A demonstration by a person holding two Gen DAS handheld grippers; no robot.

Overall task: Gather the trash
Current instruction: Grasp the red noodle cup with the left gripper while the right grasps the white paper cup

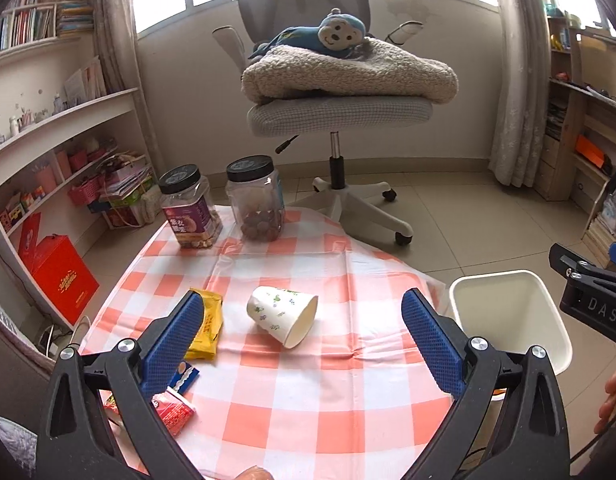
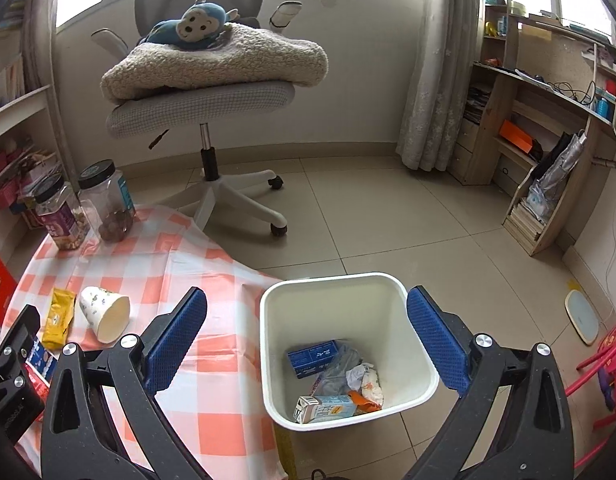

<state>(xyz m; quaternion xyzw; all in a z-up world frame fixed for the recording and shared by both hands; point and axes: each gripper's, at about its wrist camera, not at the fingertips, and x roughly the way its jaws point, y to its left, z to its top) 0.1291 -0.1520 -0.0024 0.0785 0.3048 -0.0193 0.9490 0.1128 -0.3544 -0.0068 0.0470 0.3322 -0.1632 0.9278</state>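
A white paper cup [image 1: 282, 314] with a floral print lies on its side on the orange checked cloth [image 1: 308, 400], just beyond my open left gripper [image 1: 304, 298]. A yellow wrapper [image 1: 208, 328] lies by the left finger, with a blue-white wrapper [image 1: 184, 378] and a red packet [image 1: 174, 412] nearer to me. My right gripper [image 2: 308, 293] hangs open and empty above the white bin [image 2: 332, 280]. The bin holds a blue box [image 2: 314, 356], a carton [image 2: 324, 408] and crumpled paper [image 2: 364, 376]. The cup [image 2: 104, 314] and the yellow wrapper [image 2: 59, 318] show at the left.
Two black-lidded jars [image 1: 192, 208] [image 1: 256, 200] stand at the cloth's far edge. Behind them is an office chair [image 1: 340, 112] with a blanket and a plush monkey. Shelves [image 1: 48, 140] line the left wall and a wooden shelf unit [image 2: 548, 120] the right. The bin [image 1: 512, 308] stands on the tiled floor.
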